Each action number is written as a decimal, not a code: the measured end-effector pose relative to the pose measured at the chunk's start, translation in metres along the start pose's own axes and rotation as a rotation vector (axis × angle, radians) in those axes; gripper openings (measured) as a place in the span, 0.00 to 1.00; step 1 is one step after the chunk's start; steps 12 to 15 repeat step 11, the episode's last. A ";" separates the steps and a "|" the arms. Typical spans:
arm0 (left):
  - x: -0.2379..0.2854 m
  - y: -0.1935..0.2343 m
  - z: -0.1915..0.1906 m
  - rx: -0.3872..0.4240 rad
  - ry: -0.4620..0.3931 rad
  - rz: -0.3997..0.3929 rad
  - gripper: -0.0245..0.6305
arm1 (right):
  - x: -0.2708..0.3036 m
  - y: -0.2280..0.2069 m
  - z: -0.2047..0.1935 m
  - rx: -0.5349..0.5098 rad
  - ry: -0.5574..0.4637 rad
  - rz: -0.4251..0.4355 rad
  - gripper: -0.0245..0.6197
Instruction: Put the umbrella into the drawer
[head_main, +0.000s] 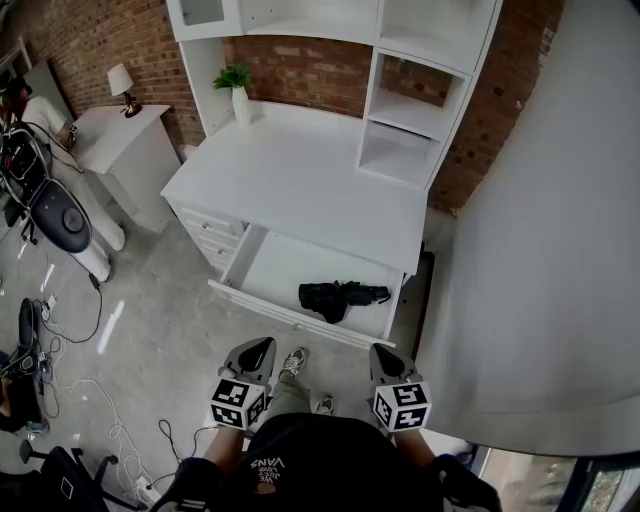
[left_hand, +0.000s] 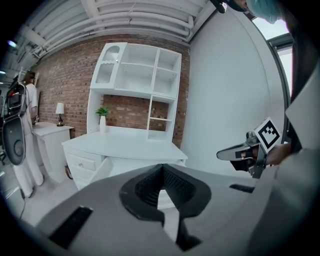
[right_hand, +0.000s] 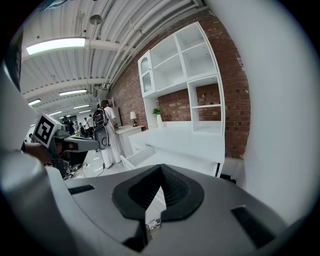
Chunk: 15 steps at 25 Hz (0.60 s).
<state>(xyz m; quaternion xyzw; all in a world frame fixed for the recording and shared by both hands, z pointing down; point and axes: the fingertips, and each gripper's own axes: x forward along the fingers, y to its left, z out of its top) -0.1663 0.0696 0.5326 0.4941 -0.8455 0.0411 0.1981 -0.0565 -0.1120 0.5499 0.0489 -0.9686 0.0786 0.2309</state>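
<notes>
Black folded umbrella lies inside the open drawer of the white desk, toward the drawer's right side, on the drawer floor. Nothing is touching it. The drawer is pulled out toward the person and its front edge is just ahead of both grippers in the head view.

L gripper: jaws together w/ nothing between them. The left gripper view shows the pads meeting at the tip. It's held in front of the drawer's left half, apart from the drawer.
R gripper: jaws together too, also empty per the right gripper view. It's in front of the drawer's right end, not touching it. Each gripper shows at the edge of the other's view, side by side and apart.

The worktop above the drawer is bare except for a small potted plant at the back left, against the brick wall. A white shelf unit stands on the worktop's right rear. A stack of small closed drawers sits left of the open one.

Further left is a low white cabinet w/ a lamp on top. Cables lie on the grey floor at left. The person's shoes show between the grippers. A big white wall fills the right side.
</notes>
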 end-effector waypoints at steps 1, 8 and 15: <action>0.000 0.000 0.000 0.000 0.001 0.000 0.05 | 0.000 0.000 0.000 -0.001 0.001 0.000 0.04; 0.002 -0.003 -0.003 0.001 0.008 0.002 0.05 | -0.001 -0.003 0.000 -0.002 0.001 0.002 0.04; 0.004 -0.006 -0.002 -0.001 0.007 0.003 0.05 | 0.000 -0.005 0.000 -0.004 0.002 0.001 0.04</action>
